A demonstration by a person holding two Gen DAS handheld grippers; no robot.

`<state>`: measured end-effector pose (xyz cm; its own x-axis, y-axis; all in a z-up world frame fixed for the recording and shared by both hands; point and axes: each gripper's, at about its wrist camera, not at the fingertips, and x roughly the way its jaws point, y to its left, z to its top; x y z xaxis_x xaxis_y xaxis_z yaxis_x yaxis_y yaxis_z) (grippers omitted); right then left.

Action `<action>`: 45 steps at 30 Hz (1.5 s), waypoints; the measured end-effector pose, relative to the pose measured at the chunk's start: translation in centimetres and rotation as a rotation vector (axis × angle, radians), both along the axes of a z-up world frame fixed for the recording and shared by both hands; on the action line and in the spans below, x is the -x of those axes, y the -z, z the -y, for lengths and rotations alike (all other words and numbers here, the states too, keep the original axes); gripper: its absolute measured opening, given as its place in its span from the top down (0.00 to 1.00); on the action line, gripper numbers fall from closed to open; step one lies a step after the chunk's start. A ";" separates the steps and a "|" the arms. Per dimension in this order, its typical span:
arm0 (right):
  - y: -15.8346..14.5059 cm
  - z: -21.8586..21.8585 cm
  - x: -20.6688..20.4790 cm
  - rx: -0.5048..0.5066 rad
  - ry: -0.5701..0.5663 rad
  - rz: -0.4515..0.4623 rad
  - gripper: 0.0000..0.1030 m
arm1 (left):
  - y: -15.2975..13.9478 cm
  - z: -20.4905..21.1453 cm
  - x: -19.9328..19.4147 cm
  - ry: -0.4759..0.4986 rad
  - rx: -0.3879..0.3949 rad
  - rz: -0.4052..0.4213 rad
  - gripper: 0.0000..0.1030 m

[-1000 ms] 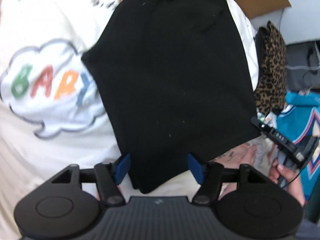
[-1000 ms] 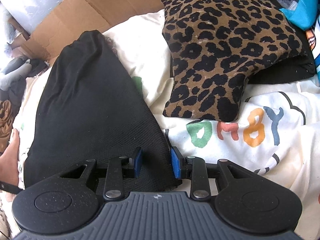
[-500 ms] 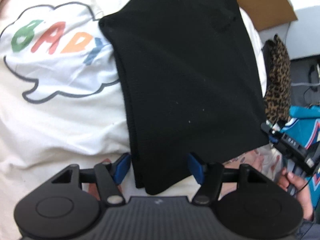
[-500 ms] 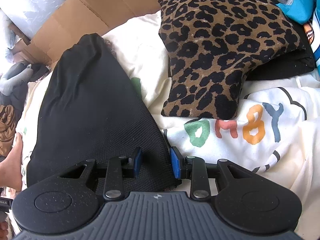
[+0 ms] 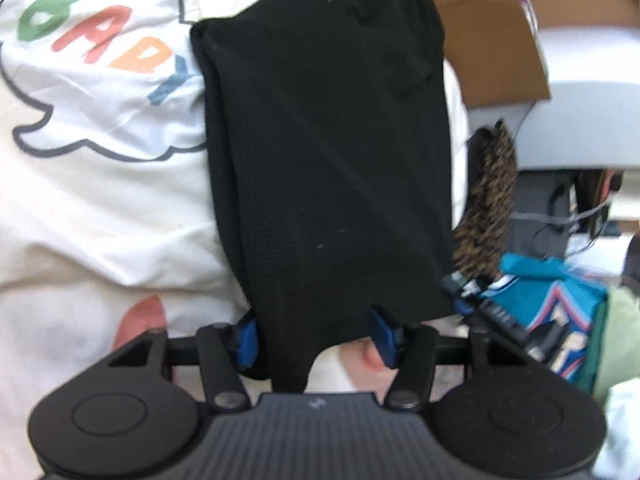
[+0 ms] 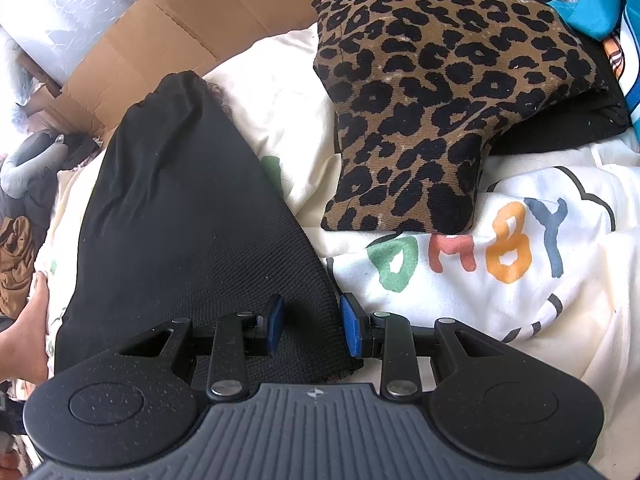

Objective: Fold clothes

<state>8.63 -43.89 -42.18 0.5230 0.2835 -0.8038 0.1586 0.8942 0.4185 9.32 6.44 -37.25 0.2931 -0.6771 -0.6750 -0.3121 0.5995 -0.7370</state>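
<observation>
The left hand-held gripper [image 5: 314,338] stands about half open over the near end of a black garment [image 5: 328,152], and its jaws have just been closing; a narrow tail of the cloth hangs between the blue pads [image 5: 247,342], brushing the left one while the right one stands clear of it. The garment runs away from this gripper as a long folded strip across a cream blanket [image 5: 100,208] printed with coloured letters inside a cloud outline. To its right, past the garment's edge, lie a sliver of leopard-print cloth [image 5: 486,208] and a turquoise garment [image 5: 560,300], and brown cardboard [image 5: 488,32] sits beyond. The right hand-held gripper [image 6: 310,324] has its jaws set fairly narrow around the near right corner of the same black garment [image 6: 192,220]; whether the pads actually press the cloth cannot be told. Ahead and to the right of this gripper a leopard-print cushion [image 6: 440,92] rests on the blanket [image 6: 540,320], and a bare hand [image 6: 28,332] lies at the garment's left edge.
</observation>
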 end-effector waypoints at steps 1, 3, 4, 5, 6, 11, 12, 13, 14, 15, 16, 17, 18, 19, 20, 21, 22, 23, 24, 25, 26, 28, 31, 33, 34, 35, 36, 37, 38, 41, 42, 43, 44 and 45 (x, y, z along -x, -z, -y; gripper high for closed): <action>0.0 0.1 0.0 -0.005 0.003 0.001 0.64 | -0.1 -0.3 0.2 -0.018 0.022 -0.004 0.43; 0.1 0.2 0.1 -0.017 0.012 0.002 0.64 | 0.6 -0.3 0.4 -0.057 0.075 -0.017 0.43; 0.1 0.2 0.1 -0.021 0.015 0.002 0.64 | 0.9 -0.6 0.6 -0.086 0.107 -0.025 0.43; 0.2 0.2 0.2 -0.022 0.015 0.004 0.64 | 1.3 -0.9 0.8 -0.115 0.139 -0.033 0.43; 0.2 0.2 0.2 -0.021 0.015 0.005 0.64 | 1.6 -1.2 1.0 -0.140 0.162 -0.040 0.43; 0.2 0.2 0.3 -0.024 0.018 0.008 0.64 | 3.0 -1.9 0.3 -0.181 0.157 -0.058 0.43; 0.2 0.2 0.3 -0.025 0.018 0.009 0.64 | 3.5 -1.6 -0.2 -0.171 0.144 -0.057 0.43; 0.2 0.2 0.3 -0.025 0.018 0.009 0.64 | 3.9 -1.5 -0.6 -0.163 0.132 -0.058 0.43; 0.2 0.2 0.3 -0.025 0.018 0.009 0.64 | 4.2 -1.6 -1.0 -0.163 0.126 -0.060 0.43; 0.2 0.2 0.3 -0.025 0.019 0.009 0.64 | 4.2 -1.8 -1.3 -0.166 0.126 -0.057 0.43; 0.2 0.1 0.3 -0.025 0.019 0.009 0.64 | 4.3 -1.9 -1.5 -0.170 0.126 -0.055 0.43; 0.2 0.1 0.3 -0.024 0.018 0.009 0.64 | 4.3 -2.1 -1.8 -0.173 0.125 -0.052 0.43; 0.3 0.1 0.4 -0.023 0.017 0.010 0.64 | 4.2 -2.3 -2.0 -0.176 0.124 -0.045 0.43; 0.3 0.1 0.4 -0.022 0.017 0.011 0.64 | 3.8 -2.5 -2.1 -0.179 0.117 -0.028 0.43; 0.3 0.1 0.4 -0.022 0.017 0.012 0.64 | 3.5 -2.7 -2.1 -0.183 0.112 -0.013 0.43; 0.3 0.1 0.4 -0.022 0.018 0.012 0.64 | 3.3 -2.8 -2.0 -0.189 0.109 -0.005 0.43; 0.3 0.1 0.4 -0.022 0.019 0.012 0.64 | 3.2 -3.0 -2.0 -0.195 0.106 0.004 0.43; 0.3 0.1 0.4 -0.022 0.020 0.012 0.64 | 3.0 -3.1 -2.0 -0.198 0.101 0.012 0.43; 0.3 0.1 0.4 -0.021 0.021 0.012 0.64 | 2.9 -3.3 -2.0 -0.200 0.096 0.020 0.43; 0.2 0.0 0.4 -0.020 0.021 0.012 0.64 | 3.0 -3.4 -2.0 -0.199 0.094 0.022 0.43; 0.2 0.0 0.4 -0.020 0.021 0.013 0.64 | 3.2 -3.2 -2.1 -0.190 0.088 0.022 0.42; 0.2 0.1 0.5 -0.021 0.020 0.016 0.64 | 3.8 -1.9 -2.6 -0.149 0.073 0.026 0.42; 0.3 0.1 0.5 -0.027 0.017 0.017 0.64 | 4.3 -0.6 -2.5 -0.119 0.103 0.008 0.43; 0.3 0.2 0.6 -0.027 0.014 0.019 0.64 | 4.2 -0.5 -2.0 -0.114 0.131 -0.006 0.43; 0.3 0.2 0.6 -0.028 0.015 0.019 0.64 | 4.1 -0.6 -1.7 -0.113 0.146 -0.012 0.45; 0.3 0.2 0.5 -0.028 0.016 0.018 0.64 | 4.0 -0.6 -1.4 -0.117 0.163 -0.019 0.48; 0.3 0.1 0.5 -0.029 0.018 0.018 0.64 | 3.9 -0.5 -1.3 -0.133 0.186 -0.023 0.50; 0.3 0.1 0.5 -0.030 0.020 0.018 0.64 | 3.9 -0.4 -1.3 -0.148 0.208 -0.023 0.51; 0.3 0.1 0.5 -0.030 0.019 0.019 0.64 | 3.9 -0.3 -1.3 -0.163 0.230 -0.022 0.51; 0.2 0.2 0.7 -0.039 0.019 0.021 0.64 | 3.4 -0.7 -0.9 -0.177 0.258 -0.022 0.51; 0.2 0.4 0.7 -0.047 0.023 0.021 0.64 | 3.3 -0.9 -0.8 -0.178 0.262 -0.022 0.51; 0.2 0.6 0.7 -0.058 0.029 0.020 0.64 | 3.3 -0.8 -0.7 -0.178 0.261 -0.023 0.52; 0.2 0.8 0.8 -0.066 0.035 0.020 0.64 | 3.2 -0.8 -0.7 -0.177 0.260 -0.023 0.54; 0.2 1.1 0.9 -0.068 0.039 0.019 0.64 | 3.2 -0.8 -0.5 -0.176 0.256 -0.025 0.56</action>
<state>7.76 -44.99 -42.36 0.5500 0.3160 -0.7730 0.1844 0.8568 0.4815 9.86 7.26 -40.50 0.4063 -0.7668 -0.4970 -0.4142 0.3304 -0.8481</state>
